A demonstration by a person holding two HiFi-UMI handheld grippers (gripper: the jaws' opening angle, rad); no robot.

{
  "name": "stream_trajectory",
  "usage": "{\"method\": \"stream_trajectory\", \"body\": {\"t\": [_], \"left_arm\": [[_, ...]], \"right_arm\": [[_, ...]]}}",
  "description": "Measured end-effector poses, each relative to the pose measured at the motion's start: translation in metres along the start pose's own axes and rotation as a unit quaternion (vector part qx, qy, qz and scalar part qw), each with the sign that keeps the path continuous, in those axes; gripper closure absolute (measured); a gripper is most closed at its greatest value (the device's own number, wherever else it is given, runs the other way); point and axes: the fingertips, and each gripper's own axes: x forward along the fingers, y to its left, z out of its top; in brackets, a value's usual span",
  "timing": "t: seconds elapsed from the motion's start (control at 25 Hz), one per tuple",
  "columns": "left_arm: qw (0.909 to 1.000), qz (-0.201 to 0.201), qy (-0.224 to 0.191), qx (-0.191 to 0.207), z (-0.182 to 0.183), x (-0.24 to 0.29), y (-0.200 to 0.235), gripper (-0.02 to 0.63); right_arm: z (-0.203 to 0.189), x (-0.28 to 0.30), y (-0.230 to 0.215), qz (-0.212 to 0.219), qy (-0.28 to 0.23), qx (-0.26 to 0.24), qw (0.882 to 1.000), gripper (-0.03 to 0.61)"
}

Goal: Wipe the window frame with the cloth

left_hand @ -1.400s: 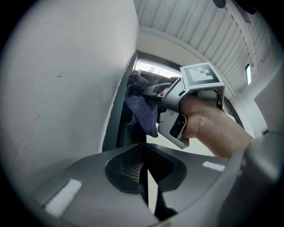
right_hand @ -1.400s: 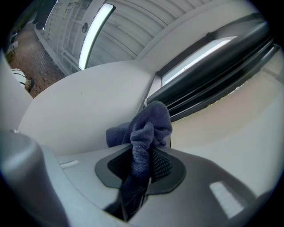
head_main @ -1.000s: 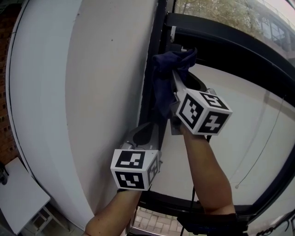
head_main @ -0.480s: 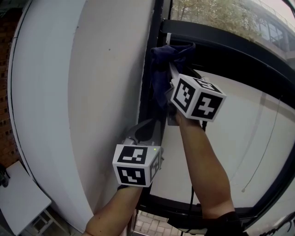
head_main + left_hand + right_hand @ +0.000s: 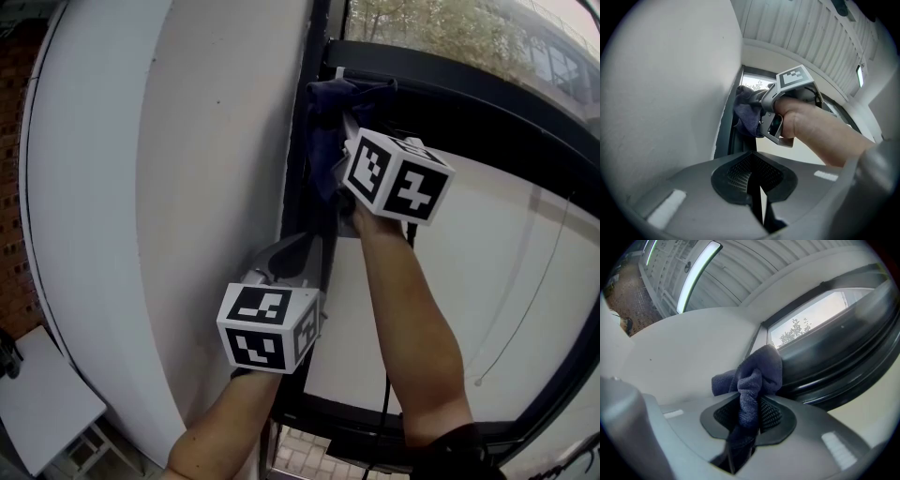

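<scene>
The right gripper [image 5: 749, 414], jaws clamped on the dark cloth [image 5: 757, 376], holds it against the black window frame [image 5: 314, 56]. At its seven o'clock, the left gripper [image 5: 754, 180] is closed and empty.

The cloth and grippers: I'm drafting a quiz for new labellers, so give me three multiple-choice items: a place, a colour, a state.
1. Where is the cloth? A on the floor; B at the dark window frame; C over a forearm.
2. What colour is the cloth? A yellow; B white; C dark blue.
3. How are the left gripper's jaws? A wide apart; B together, empty; C shut on the cloth.
Answers: B, the right gripper holds it up against the frame; C, it looks navy in every view; B, its own view shows the jaws meeting with nothing between.
</scene>
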Motion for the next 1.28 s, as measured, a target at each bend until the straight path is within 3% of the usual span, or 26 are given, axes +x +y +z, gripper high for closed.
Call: {"method": "stream_trajectory", "body": {"t": [0.28, 0.44, 0.88, 1.04, 1.28], "left_arm": [[0.9999, -0.002, -0.007, 0.008, 0.011, 0.002, 0.004, 0.614], [0.9999, 0.005, -0.005, 0.015, -0.002, -0.007, 0.010, 0.614], [0.9996, 0.006, -0.007, 0.027, -0.011, -0.018, 0.000, 0.614], [0.9994, 0.022, -0.022, 0.013, -0.001, -0.024, 0.004, 0.614], [0.9997, 0.005, -0.025, 0.000, 0.006, -0.014, -0.019, 0.614]], "right_arm": [[0.007, 0.004, -0.001, 0.005, -0.007, 0.011, 1.000, 0.494], [-0.008, -0.009, 0.003, 0.008, -0.018, 0.010, 1.000, 0.494], [-0.044, -0.052, 0.013, 0.063, -0.004, 0.045, 0.997, 0.494], [-0.051, -0.073, 0.006, 0.068, 0.004, 0.041, 0.997, 0.494], [-0.051, -0.114, -0.023, 0.057, 0.021, 0.029, 0.998, 0.494]]}}
